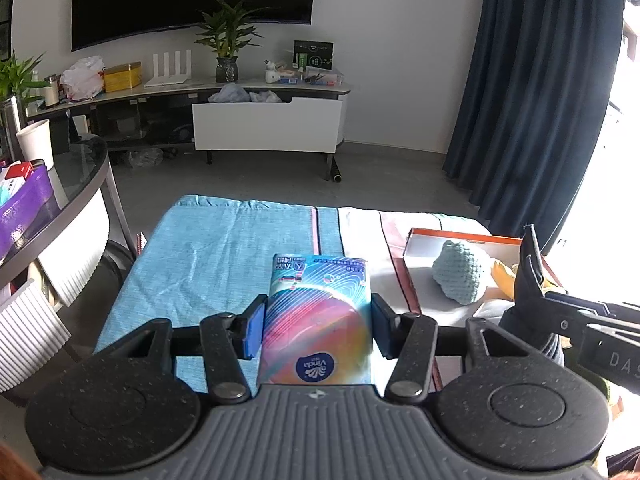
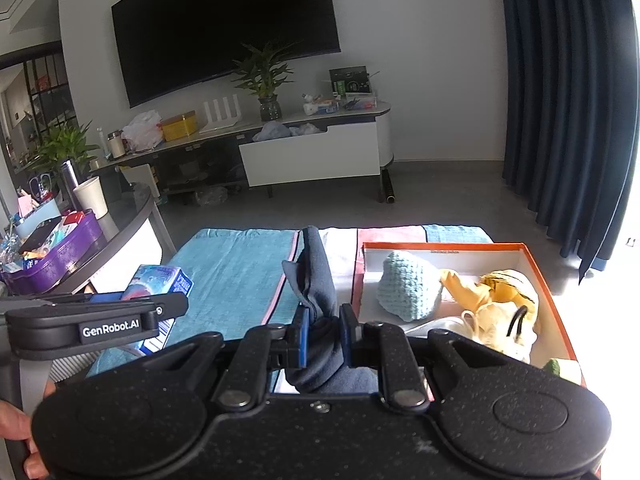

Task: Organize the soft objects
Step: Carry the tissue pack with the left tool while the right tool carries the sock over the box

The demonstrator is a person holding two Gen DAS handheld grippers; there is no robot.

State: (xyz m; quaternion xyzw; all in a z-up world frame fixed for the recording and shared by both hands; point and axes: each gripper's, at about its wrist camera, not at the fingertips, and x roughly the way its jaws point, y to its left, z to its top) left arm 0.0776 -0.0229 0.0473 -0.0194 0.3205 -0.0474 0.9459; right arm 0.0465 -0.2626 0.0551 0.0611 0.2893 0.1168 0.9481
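Observation:
My left gripper (image 1: pixel 318 326) is shut on a colourful Vinda tissue pack (image 1: pixel 320 312) and holds it above the blue towel (image 1: pixel 208 256). The pack also shows in the right wrist view (image 2: pixel 160 280) at the left. My right gripper (image 2: pixel 324 330) is shut on a dark blue cloth (image 2: pixel 318 280) that stands up between the fingers, just left of the orange box (image 2: pixel 548 280). The box holds a light blue knitted piece (image 2: pixel 408 290) and a yellow plush toy (image 2: pixel 500 300). In the left wrist view the dark cloth (image 1: pixel 528 276) and the knitted piece (image 1: pixel 462 272) sit at the right.
A striped cloth (image 1: pixel 360 232) lies beside the blue towel under the box. A round glass table (image 2: pixel 120 220) with a purple tray (image 2: pixel 60 256) and a paper cup (image 2: pixel 92 196) stands at the left. A TV stand (image 2: pixel 312 152) lines the far wall; a dark curtain (image 2: pixel 568 120) hangs at the right.

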